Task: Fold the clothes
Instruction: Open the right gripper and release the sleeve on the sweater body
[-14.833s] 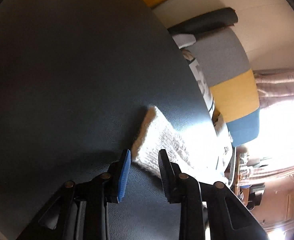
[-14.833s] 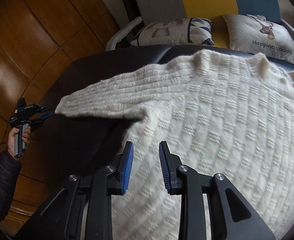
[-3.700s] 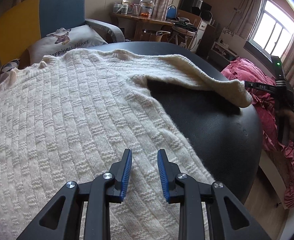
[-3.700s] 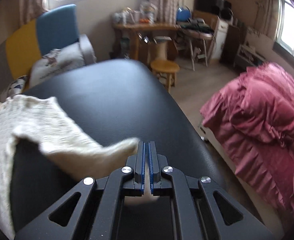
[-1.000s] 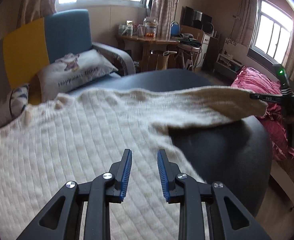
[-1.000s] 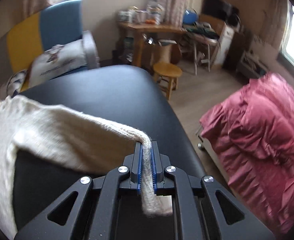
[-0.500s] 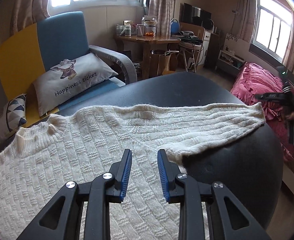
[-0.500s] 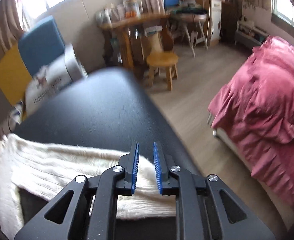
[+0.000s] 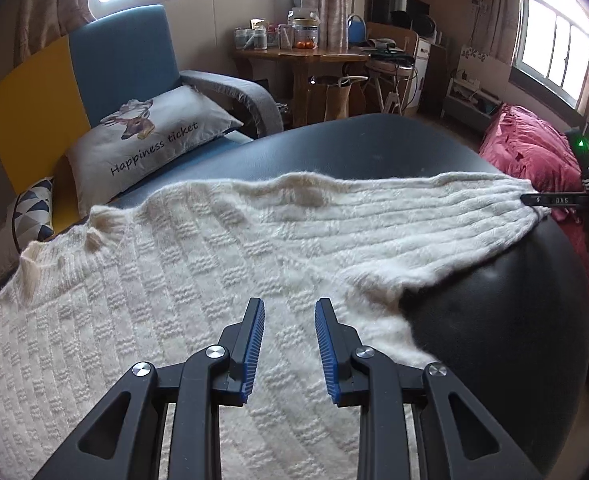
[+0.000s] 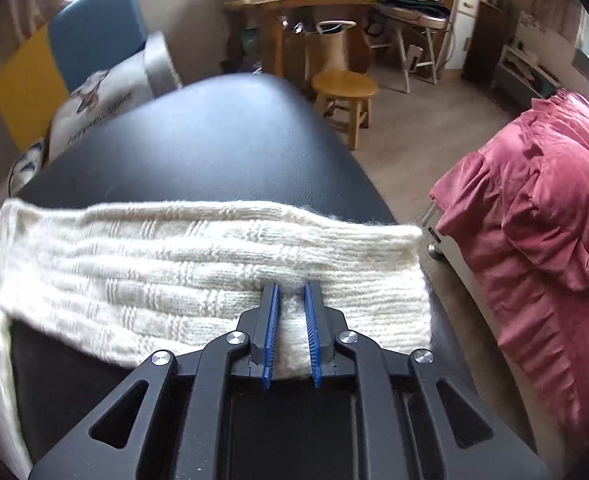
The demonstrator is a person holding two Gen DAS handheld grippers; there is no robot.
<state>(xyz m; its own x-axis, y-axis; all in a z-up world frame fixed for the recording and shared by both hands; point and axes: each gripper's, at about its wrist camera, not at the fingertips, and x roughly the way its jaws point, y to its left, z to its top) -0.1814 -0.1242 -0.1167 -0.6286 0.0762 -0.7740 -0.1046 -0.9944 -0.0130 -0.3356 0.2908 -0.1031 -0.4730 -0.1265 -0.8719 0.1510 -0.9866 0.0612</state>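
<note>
Both wrist views look steeply down, close over the sweater [image 9: 182, 280] on the table [image 10: 222, 152].

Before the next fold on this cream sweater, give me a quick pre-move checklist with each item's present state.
1. Sleeve laid out straight across the black table: ok.
2. Right gripper clear of the cuff: not ok, jaws closing, knit between them.
3. Left gripper open and empty: ok, above the sweater body.
4. Body flat: ok where seen; hem out of view.
5. Collar smooth: not ok, it stands up in bumps.
6. Far sleeve placed: cannot tell.
</note>
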